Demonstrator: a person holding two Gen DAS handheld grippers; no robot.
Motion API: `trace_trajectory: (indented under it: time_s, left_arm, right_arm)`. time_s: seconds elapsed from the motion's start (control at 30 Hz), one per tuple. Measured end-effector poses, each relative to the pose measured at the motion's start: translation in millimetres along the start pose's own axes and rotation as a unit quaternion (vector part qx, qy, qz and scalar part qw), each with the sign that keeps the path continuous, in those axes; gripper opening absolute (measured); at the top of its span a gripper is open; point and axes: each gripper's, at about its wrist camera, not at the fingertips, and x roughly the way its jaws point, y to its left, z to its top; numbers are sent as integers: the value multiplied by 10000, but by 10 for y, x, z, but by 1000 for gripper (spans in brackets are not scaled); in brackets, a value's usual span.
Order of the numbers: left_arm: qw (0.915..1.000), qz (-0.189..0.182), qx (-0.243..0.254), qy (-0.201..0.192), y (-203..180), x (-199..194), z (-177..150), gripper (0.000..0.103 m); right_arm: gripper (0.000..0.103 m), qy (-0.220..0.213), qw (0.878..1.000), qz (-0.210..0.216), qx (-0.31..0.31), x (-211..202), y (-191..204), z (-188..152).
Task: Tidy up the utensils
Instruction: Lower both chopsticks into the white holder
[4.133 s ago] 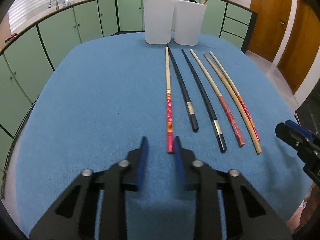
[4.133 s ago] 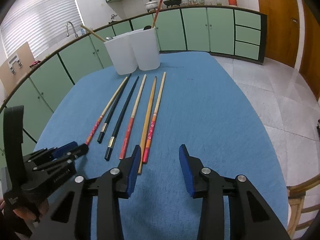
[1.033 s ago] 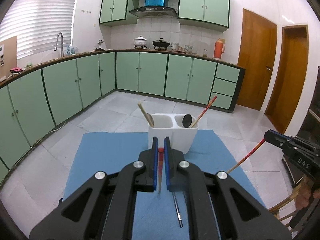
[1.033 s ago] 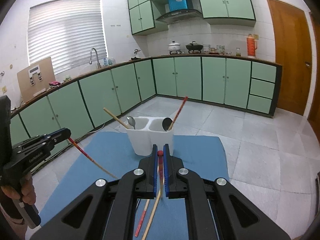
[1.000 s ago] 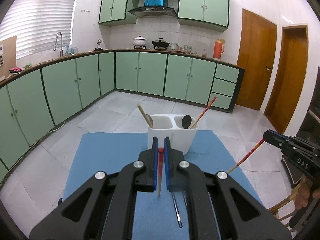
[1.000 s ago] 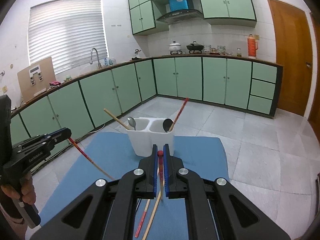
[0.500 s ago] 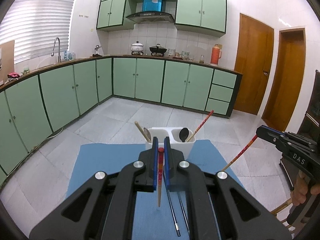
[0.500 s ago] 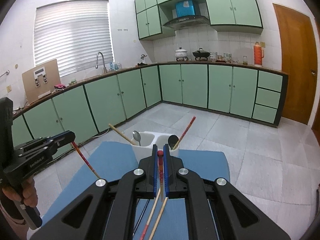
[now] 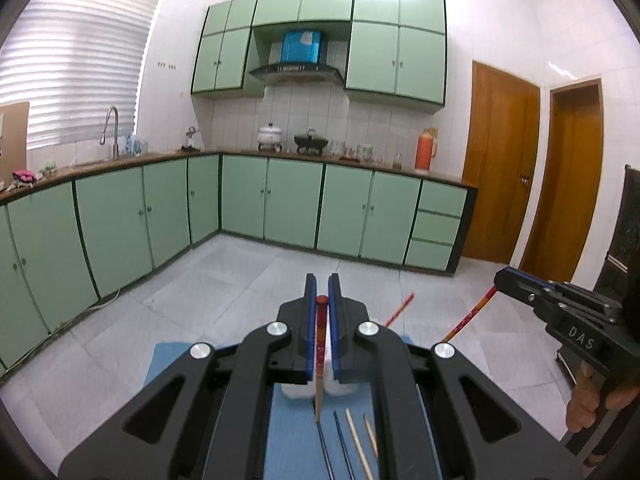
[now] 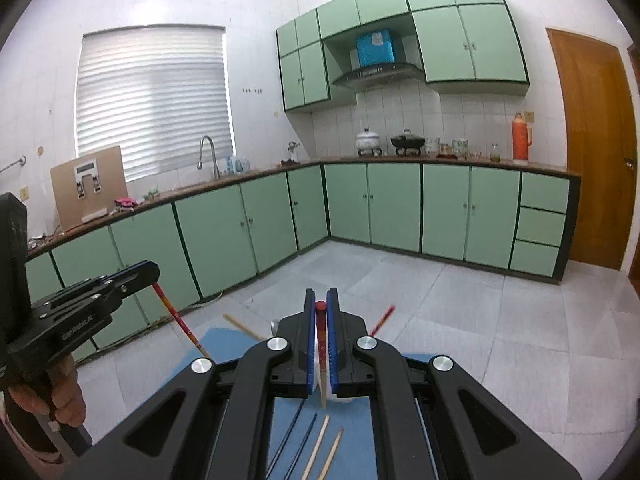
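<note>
My left gripper is shut on the top of a red-patterned chopstick, which hangs down over the blue table cloth. My right gripper is shut on a second red-topped chopstick in the same way. Each gripper also shows in the other's view, the right gripper and the left gripper, both high above the table. Two black chopsticks and two tan chopsticks lie on the cloth. The white holder is mostly hidden behind my fingers.
A red chopstick, a wooden chopstick and a spoon stick out of the holder. Green kitchen cabinets line the far walls beyond a tiled floor. A hand grips the left tool.
Both grippers have risen with their chopsticks. The holder and table have dropped low in both views, and the holder is now mostly hidden behind the fingers.
</note>
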Motion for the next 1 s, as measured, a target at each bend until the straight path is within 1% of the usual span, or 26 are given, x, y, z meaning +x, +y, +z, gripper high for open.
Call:
trace_trajectory:
  time_s: [0.1, 0.27, 0.47, 0.63, 0.8, 0.9, 1.0]
  left_arm:
    - [9998, 11, -12, -177, -40, 25, 139, 5]
    - [9987, 172, 8, -470, -88, 118, 324, 5]
    - [9975, 279, -129, -629, -45, 350, 457, 5]
    - [9971, 289, -239, -669, 9, 621, 512, 5]
    - [9961, 298, -329, -769, 74, 923, 492, 5]
    - [9962, 321, -392, -709, 124, 1125, 430, 5]
    - [9973, 365, -446, -460, 170, 1341, 293, 5]
  right_arm:
    - [5, -133, 9999, 24, 36, 56, -29, 147]
    - [5, -322, 9994, -3, 155, 182, -71, 307]
    - [5, -388, 9989, -168, 207, 422, -91, 402]
    - [5, -372, 9989, -192, 208, 676, -94, 431]
    - [5, -298, 9992, -255, 123, 969, -60, 398]
    - [5, -191, 9994, -264, 131, 1135, -52, 333]
    - [5, -48, 9995, -276, 129, 1289, -41, 235]
